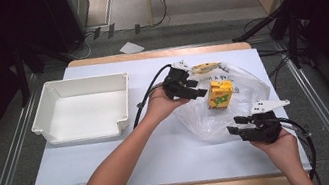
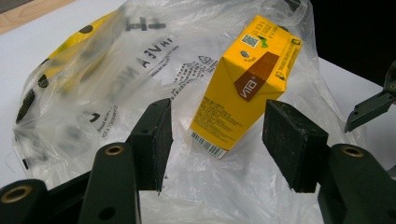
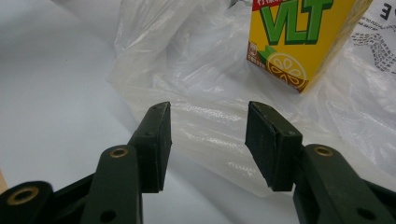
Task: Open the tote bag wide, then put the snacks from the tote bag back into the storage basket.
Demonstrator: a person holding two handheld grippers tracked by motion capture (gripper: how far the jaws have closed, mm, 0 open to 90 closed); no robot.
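Holding both grippers spread, we saw the yellow carton (image 2: 243,84) standing on the plastic bag (image 1: 235,106), just beyond the left gripper (image 2: 217,140) fingers, while the right gripper (image 3: 208,140) fingers faced the bag's edge.

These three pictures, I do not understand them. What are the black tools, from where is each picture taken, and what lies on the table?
A person sits at a table holding a black two-jaw gripper in each hand. One camera looks down from above; the other two ride on the grippers and look along their jaws.

The left gripper is open, facing a yellow drink carton that stands on a clear plastic bag. The right gripper is open near the bag's edge. Neither holds anything. A white bin sits on the left, with nothing inside.
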